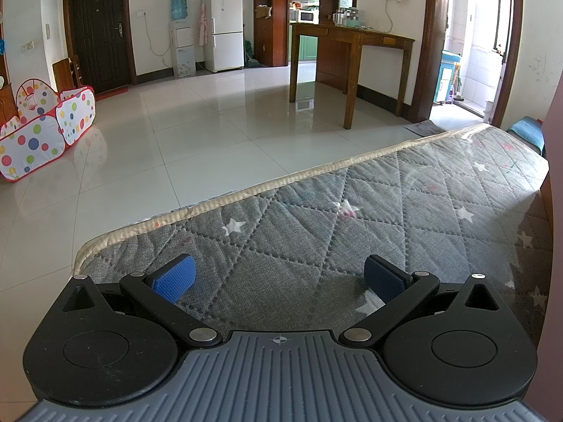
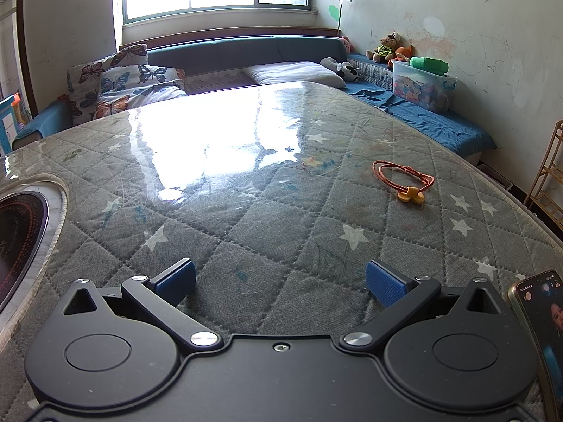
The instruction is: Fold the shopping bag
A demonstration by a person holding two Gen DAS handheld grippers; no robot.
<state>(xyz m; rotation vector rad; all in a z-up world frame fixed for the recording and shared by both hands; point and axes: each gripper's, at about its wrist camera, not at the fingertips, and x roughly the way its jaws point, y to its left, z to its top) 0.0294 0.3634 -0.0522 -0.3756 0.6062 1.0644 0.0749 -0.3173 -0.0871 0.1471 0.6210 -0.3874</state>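
No shopping bag shows in either view. My left gripper is open, its blue pads wide apart just above a table covered by a grey quilted cloth with white stars under clear plastic. Nothing sits between its fingers. My right gripper is open too, low over the same star-patterned cloth, with only bare cloth between the pads.
An orange cord loop with a yellow clip lies ahead right of the right gripper. A phone leans at the right edge. A round inset hob sits at left. Beyond the table's far edge is tiled floor, with a wooden table.
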